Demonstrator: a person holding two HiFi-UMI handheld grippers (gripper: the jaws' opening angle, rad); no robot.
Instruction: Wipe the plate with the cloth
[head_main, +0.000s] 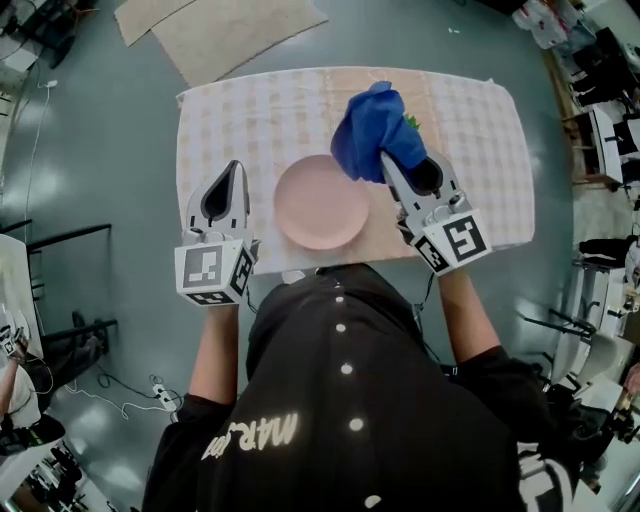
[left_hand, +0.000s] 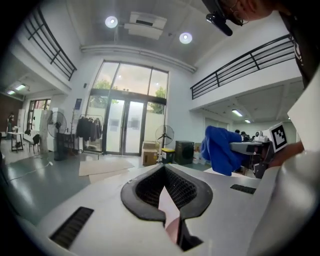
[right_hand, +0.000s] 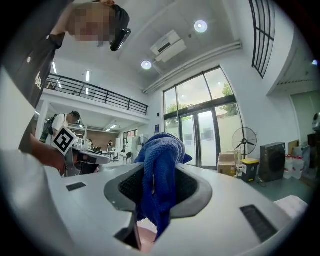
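A round pale pink plate (head_main: 322, 202) was seen lying flat near the front edge of a surface (head_main: 250, 110) covered with a beige-and-white checked cloth. Only the head view showed it whole. It lay between the two grippers and was touched by neither.

The left gripper (head_main: 236, 168) was held just left of the plate. Its own view showed the jaws of the left gripper (left_hand: 164, 168) brought fully together with nothing gripped. A pale pink sliver showed through the gap beneath them. This was possibly the plate or the covering below, but it could not be told which from that view.

A blue terry cloth (head_main: 370, 130) was clamped in the closed jaws of the right gripper (head_main: 392, 165). In the head view it was bunched above the plate's far right edge. The right gripper view showed the blue terry cloth (right_hand: 160, 150) draped over the jaw tips of the right gripper (right_hand: 159, 167) and hanging down between them, a detail that the head view did not give.

From the left gripper view the blue terry cloth (left_hand: 220, 150) was seen side-on, hanging well clear of the surface. Tall glass doors (left_hand: 122, 117) and a standing fan (left_hand: 164, 135) were shown only in the gripper views.
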